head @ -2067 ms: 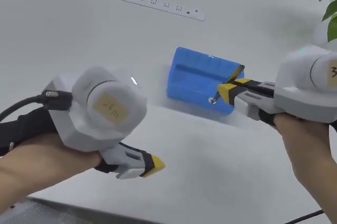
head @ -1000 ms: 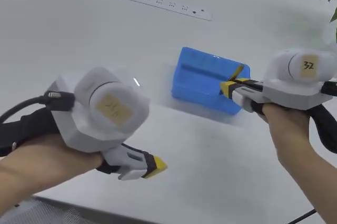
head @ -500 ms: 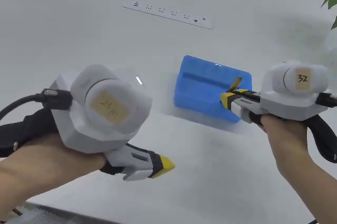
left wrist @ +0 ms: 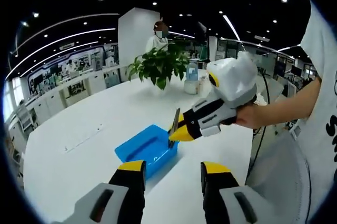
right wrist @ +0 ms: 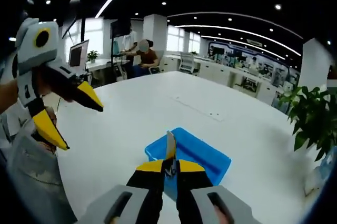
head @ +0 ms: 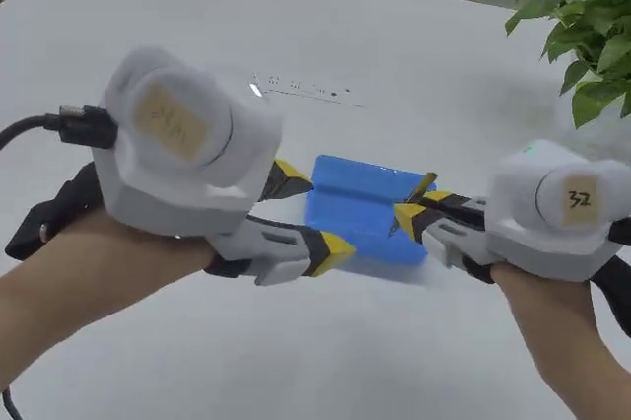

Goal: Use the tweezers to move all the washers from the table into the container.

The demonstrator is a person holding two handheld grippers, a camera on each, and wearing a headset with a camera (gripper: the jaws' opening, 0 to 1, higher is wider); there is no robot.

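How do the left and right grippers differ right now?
The left gripper's jaws stand apart and hold nothing; the right gripper's jaws are shut on the tweezers. The right gripper aims its tweezers at the blue container; the left gripper hangs near it. Both have white bodies and yellow-tipped black jaws.

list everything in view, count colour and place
table: one, white, under everything
container: one, blue, on the table's middle
tweezers: one pair, brassy, clamped between yellow-tipped jaws, tip by the container
power strip: one, white, beyond the container
plant: one, green, table's far right
person: one, brown top, far desk
left hand-held gripper: one, white with yellow tips, open
right hand-held gripper: one, same colours, shut on the tweezers
left hand, right hand: one each, holding a gripper
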